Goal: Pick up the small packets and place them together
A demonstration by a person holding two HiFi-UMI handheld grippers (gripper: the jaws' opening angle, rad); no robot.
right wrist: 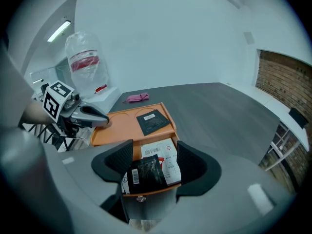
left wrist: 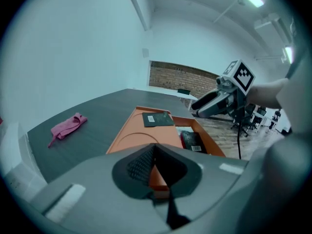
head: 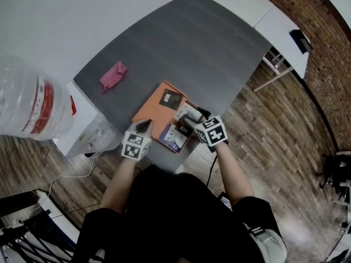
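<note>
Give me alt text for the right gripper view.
Right gripper, jaws open, frames a black packet lying on a white packet in an orange tray. A second black packet lies farther back; the left gripper clamps its left rim.

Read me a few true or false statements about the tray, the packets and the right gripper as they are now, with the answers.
The pink cloth lies on the orange tray. False: it lies on the gray table, apart from the tray.
The right gripper has its jaws apart. True.
A dark packet lies partly on a white packet in the tray's compartment. True.
All packets share that compartment. False: another dark packet lies alone on the tray's flat part.
</note>
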